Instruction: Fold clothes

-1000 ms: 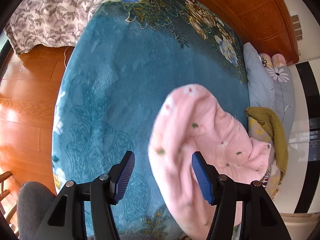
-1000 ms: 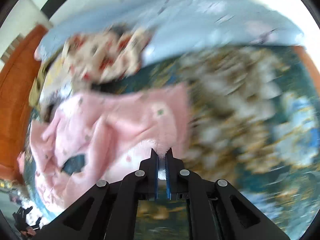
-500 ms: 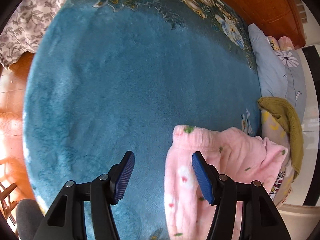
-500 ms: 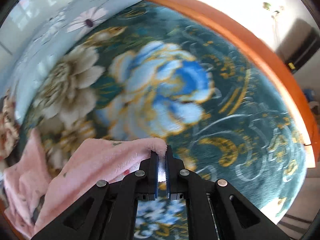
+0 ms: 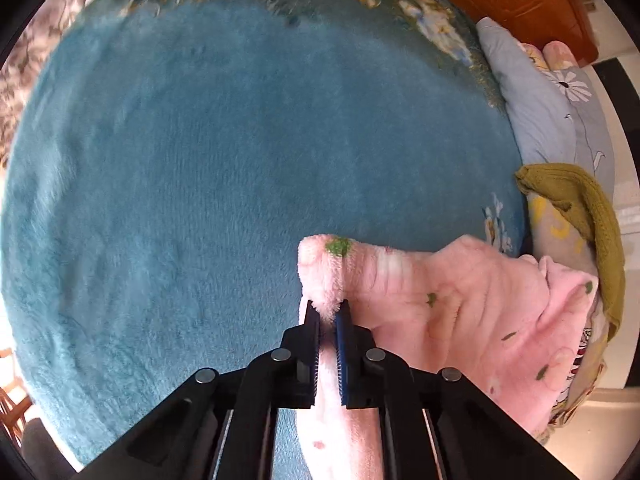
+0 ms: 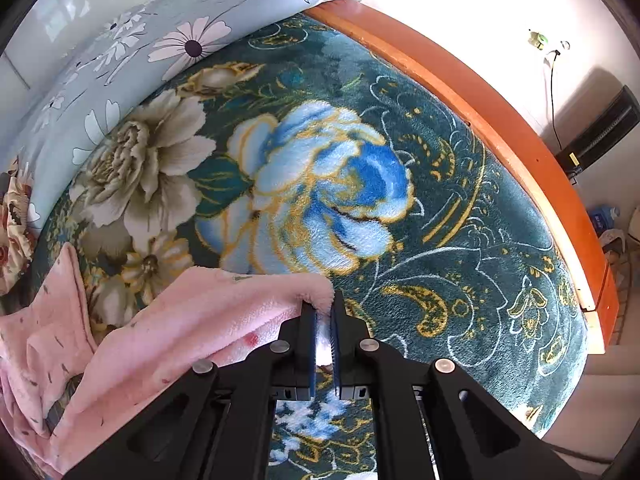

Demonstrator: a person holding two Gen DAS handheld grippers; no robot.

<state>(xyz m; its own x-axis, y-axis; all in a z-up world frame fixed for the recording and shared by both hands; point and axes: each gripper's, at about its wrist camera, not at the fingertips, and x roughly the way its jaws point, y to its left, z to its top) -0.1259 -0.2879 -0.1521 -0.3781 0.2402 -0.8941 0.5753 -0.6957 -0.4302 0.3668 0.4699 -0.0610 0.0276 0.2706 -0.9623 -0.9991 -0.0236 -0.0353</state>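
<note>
A fluffy pink garment (image 5: 452, 304) with small green and red spots lies bunched on the teal floral blanket (image 5: 208, 168). My left gripper (image 5: 328, 314) is shut on one corner of it, the fabric pinched between the blue pads. My right gripper (image 6: 325, 306) is shut on another corner of the pink garment (image 6: 168, 320), which trails away to the lower left in the right wrist view. The garment's middle sags in folds between the two held corners.
A light blue daisy-print quilt (image 6: 132, 36) and an olive knitted piece (image 5: 588, 216) on a pile of other clothes lie along one side of the bed. An orange wooden bed frame (image 6: 472, 120) borders the blanket (image 6: 460, 216). A black device (image 6: 600, 128) stands by the wall.
My left gripper was open beside the garment and has now closed on its corner. My right gripper, still holding its corner, has swung out over the blue flower of the blanket.
</note>
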